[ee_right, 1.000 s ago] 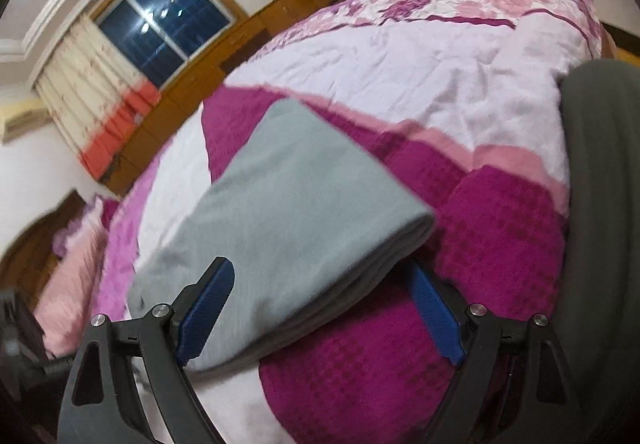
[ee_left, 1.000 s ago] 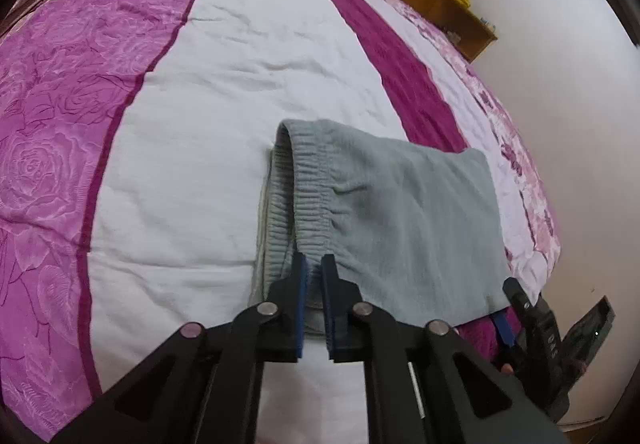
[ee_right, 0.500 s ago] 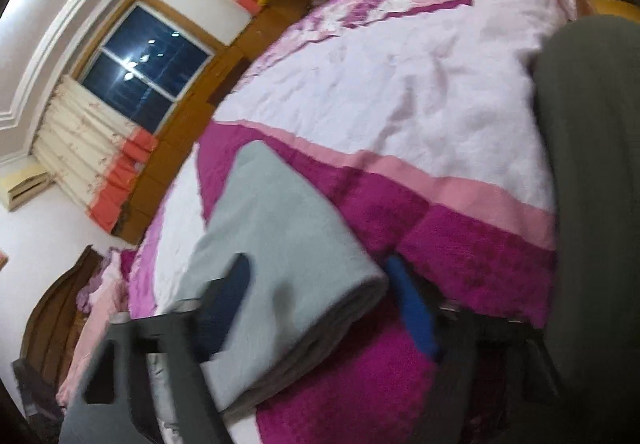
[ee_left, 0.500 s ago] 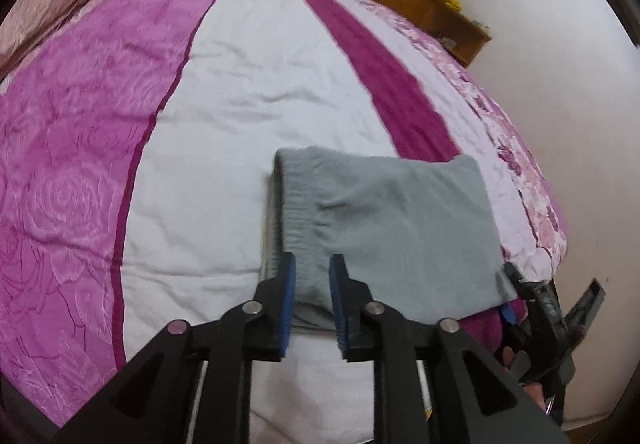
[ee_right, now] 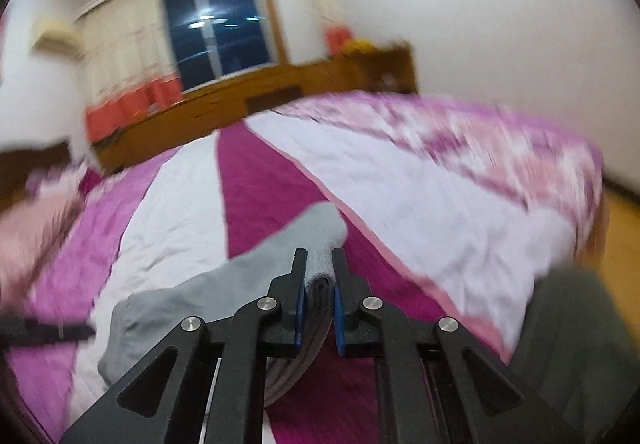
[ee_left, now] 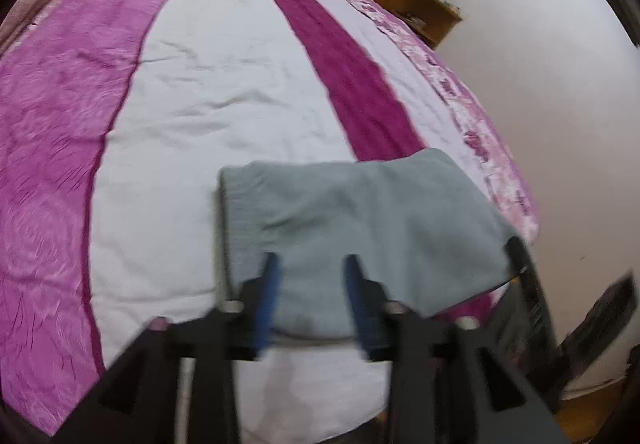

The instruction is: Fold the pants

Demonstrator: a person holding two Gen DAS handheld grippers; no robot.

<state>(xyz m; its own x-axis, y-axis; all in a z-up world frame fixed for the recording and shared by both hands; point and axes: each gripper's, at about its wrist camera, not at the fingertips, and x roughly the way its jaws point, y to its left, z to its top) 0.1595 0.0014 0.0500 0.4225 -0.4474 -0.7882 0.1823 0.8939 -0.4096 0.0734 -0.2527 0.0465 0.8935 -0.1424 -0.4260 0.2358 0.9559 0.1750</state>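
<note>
The grey pants (ee_left: 360, 228) lie folded into a thick rectangle near the front edge of the bed, elastic waistband to the left. My left gripper (ee_left: 312, 276) is open, its blue-padded fingers spread over the near edge of the pants, holding nothing. My right gripper (ee_right: 320, 276) is shut on the folded right edge of the pants (ee_right: 316, 240), with the stacked layers pinched between its blue pads. The right gripper also shows at the right edge of the left wrist view (ee_left: 524, 264).
The bed carries a quilt (ee_left: 200, 84) with pink, white and magenta stripes. A wooden cabinet (ee_right: 240, 104) runs under the dark window at the far wall. A white wall (ee_left: 560, 84) stands right of the bed. A dark green shape (ee_right: 580, 344) fills the lower right.
My left gripper has let go of the waistband and opened. My right gripper, open around the folded edge before, has closed on it and swung to face the window.
</note>
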